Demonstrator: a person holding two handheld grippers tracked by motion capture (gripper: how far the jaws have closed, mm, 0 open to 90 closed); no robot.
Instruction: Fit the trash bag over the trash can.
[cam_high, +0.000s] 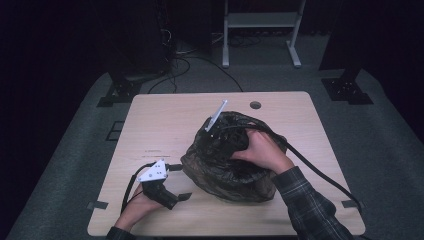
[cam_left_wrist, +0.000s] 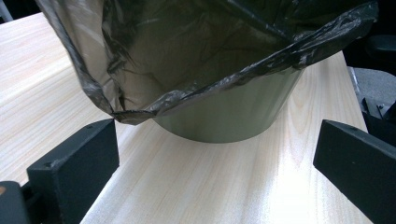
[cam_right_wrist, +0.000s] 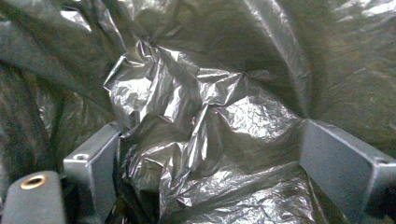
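Light wooden table (cam_high: 160, 125); round hole (cam_high: 255, 105) near far edge; white frame (cam_high: 261, 22), cables (cam_high: 200, 60) on floor.

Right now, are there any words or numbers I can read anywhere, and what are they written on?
No text here can be read.
Faint dark print on the table, near its left side in the high view: too small and blurred to read.
Black bag over the bin: no words or labels on it.
Left gripper and its grey plate: no markings that can be read.
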